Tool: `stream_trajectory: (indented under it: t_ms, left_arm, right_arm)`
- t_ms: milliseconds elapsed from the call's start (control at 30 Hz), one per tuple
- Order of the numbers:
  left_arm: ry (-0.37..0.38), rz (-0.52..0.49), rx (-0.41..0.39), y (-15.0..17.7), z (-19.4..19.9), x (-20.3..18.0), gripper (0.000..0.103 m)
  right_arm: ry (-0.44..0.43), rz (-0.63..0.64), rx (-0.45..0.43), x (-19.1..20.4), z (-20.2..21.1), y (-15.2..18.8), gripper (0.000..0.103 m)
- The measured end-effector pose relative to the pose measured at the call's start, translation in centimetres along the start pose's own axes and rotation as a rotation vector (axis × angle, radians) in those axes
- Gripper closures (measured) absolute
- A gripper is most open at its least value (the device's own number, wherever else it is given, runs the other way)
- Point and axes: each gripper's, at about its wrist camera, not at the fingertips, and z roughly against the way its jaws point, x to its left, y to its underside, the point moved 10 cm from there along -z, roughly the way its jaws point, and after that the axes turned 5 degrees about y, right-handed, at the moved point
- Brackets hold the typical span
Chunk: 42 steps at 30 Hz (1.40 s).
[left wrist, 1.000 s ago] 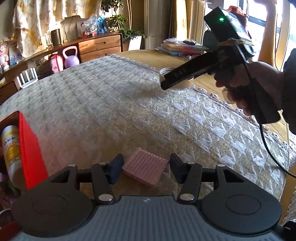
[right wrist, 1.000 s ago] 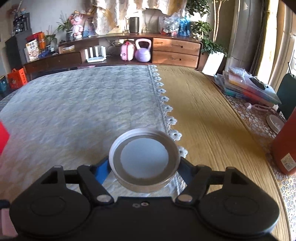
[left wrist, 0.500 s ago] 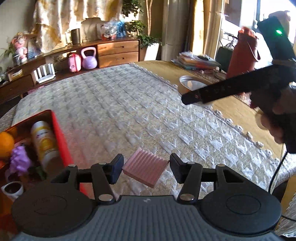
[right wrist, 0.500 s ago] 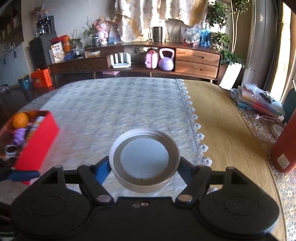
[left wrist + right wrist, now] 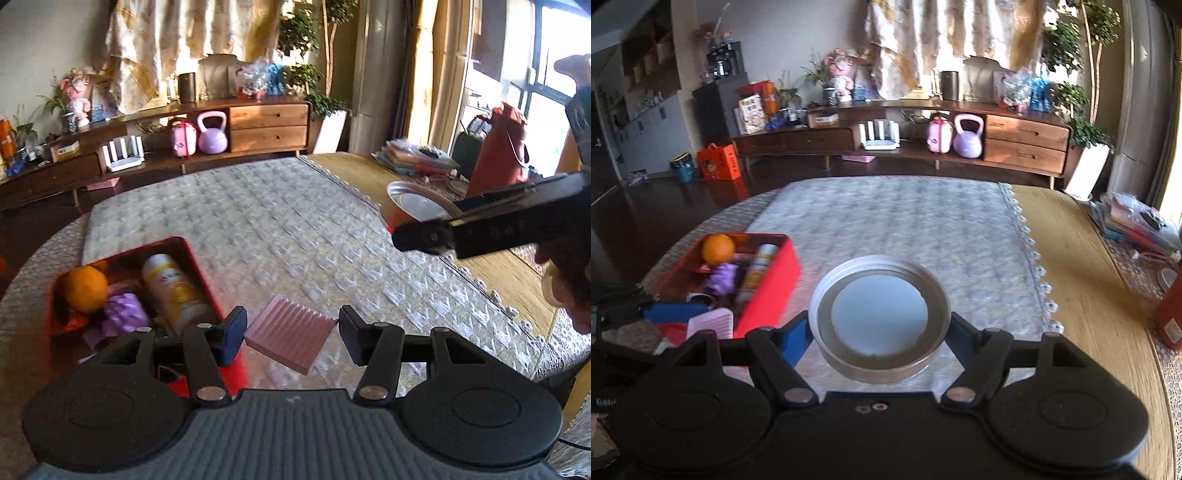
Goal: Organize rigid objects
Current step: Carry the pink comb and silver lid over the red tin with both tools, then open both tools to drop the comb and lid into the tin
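Left wrist view, item one: pink ribbed block (image 5: 290, 338), flat and square, clamped corner to corner in my left gripper (image 5: 291, 334), carried above the tablecloth (image 5: 295, 229) just beside the red box (image 5: 201, 271). Probably light and stiff; the corner hold could let it pivot, so flat sides would serve better.

Item two: round metal tin (image 5: 879, 319), pinched across its rim by my right gripper (image 5: 879, 334), clear of the cloth. Likely thin-walled and smooth, so slippery; grip across the full width.
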Motion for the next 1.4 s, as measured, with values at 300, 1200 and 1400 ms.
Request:
stream_trajectory:
  t_ms: [300,1200,1400]
  left_arm:
    - [-0.074,0.023,-0.056,-1.1,4.1,4.5,0.049]
    - [-0.190,0.106,0.017,1.3,1.1,17.1,0.049]
    - [-0.197,0.121,0.038,1.3,-1.1,18.2,0.049]
  right_arm:
    - [-0.053,0.064,-0.012,5.1,0.5,-1.0,0.027]
    - [-0.088,0.314,0.074,17.7,-7.9,-0.2,0.027]
    - [-0.086,0.340,0.102,18.7,-9.2,0.8,0.028]
